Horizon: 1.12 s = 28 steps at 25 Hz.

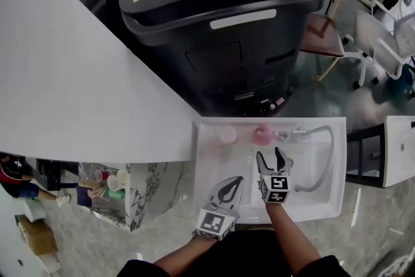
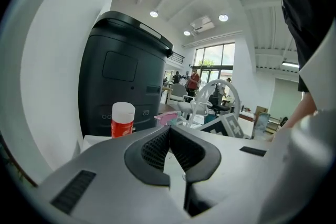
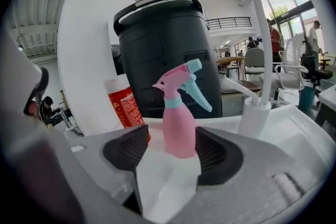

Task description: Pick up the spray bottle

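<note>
The pink spray bottle [image 1: 262,135] with a teal nozzle stands upright at the back rim of the white sink [image 1: 327,207]. In the right gripper view the spray bottle [image 3: 178,123] stands just ahead, framed by the two pads without touching them. My right gripper [image 1: 270,154] [image 3: 173,157] is open over the basin, pointing at the bottle, with nothing between its jaws. My left gripper [image 1: 237,181] [image 2: 169,134] hovers at the sink's near left with its pads meeting, empty. From the left gripper view only a pink part of the bottle [image 2: 167,118] shows.
A red-labelled bottle with a white cap [image 1: 227,134] [image 2: 123,120] [image 3: 125,105] stands left of the spray bottle. A white curved faucet [image 1: 321,139] [image 3: 254,60] rises on its right. A large black machine [image 1: 220,23] stands behind the sink, and a white counter [image 1: 65,87] runs to the left.
</note>
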Each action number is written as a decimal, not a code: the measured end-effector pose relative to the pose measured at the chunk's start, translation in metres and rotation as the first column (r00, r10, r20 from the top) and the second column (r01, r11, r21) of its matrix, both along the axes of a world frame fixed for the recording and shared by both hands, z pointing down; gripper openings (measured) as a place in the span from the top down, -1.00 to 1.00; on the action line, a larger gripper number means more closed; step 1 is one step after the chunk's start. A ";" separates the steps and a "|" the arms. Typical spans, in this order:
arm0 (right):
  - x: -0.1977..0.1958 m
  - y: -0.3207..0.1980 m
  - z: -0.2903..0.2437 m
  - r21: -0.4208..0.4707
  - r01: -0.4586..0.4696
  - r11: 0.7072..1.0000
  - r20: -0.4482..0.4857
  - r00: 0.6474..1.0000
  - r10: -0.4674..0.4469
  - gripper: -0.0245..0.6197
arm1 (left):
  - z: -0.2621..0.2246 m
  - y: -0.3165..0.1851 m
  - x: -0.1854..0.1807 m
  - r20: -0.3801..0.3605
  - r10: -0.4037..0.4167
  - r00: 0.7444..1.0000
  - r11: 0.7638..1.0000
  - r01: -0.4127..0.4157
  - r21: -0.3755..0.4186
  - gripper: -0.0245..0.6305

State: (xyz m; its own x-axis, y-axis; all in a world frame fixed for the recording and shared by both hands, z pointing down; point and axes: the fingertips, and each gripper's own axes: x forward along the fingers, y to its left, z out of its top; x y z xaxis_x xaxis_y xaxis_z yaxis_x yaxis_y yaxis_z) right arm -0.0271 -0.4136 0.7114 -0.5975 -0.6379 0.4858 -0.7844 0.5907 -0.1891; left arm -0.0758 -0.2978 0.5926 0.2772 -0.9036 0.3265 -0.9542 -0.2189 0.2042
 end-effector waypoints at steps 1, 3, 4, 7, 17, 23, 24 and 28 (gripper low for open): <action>-0.003 -0.006 0.007 -0.003 0.003 1.000 -0.007 1.000 -0.003 0.03 | 0.004 -0.001 -0.001 -0.005 -0.014 1.000 1.000 0.014 -0.013 0.87; -0.009 -0.018 0.024 -0.017 0.010 1.000 -0.029 1.000 -0.011 -0.06 | 0.018 0.001 -0.003 0.024 -0.016 1.000 0.999 0.017 -0.033 0.87; -0.011 -0.023 0.030 -0.023 0.013 1.000 -0.038 0.999 -0.014 -0.09 | 0.024 0.002 -0.004 0.031 -0.017 0.999 0.999 0.018 -0.035 0.87; -0.018 -0.038 0.045 -0.024 0.013 1.000 -0.065 0.998 -0.015 -0.15 | 0.036 0.003 -0.004 0.019 -0.023 1.000 0.998 0.024 -0.054 0.87; -0.040 -0.064 0.051 0.082 0.063 0.995 -0.079 0.995 -0.056 -0.22 | 0.046 -0.002 -0.006 0.006 -0.053 0.999 0.993 0.053 -0.103 0.87; -0.044 -0.062 0.052 0.098 0.080 0.992 -0.065 0.995 -0.073 -0.20 | 0.045 0.001 -0.005 -0.001 -0.069 0.998 0.992 0.068 -0.111 0.87; -0.042 -0.060 0.053 0.096 0.078 0.992 -0.061 0.996 -0.073 -0.20 | 0.043 0.002 -0.005 -0.009 -0.078 0.997 0.990 0.077 -0.115 0.87; -0.036 -0.050 0.038 0.119 0.070 0.990 -0.041 0.997 -0.066 -0.20 | 0.046 0.015 -0.006 0.011 -0.059 0.998 0.993 0.060 -0.101 0.87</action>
State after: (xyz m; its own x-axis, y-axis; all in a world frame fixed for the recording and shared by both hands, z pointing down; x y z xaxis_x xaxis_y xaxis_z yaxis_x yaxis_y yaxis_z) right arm -0.0628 -0.4633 0.7497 -0.6245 -0.6514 0.4310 -0.7468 0.6596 -0.0852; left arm -0.0815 -0.2826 0.6386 0.2209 -0.8806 0.4192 -0.9665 -0.1401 0.2150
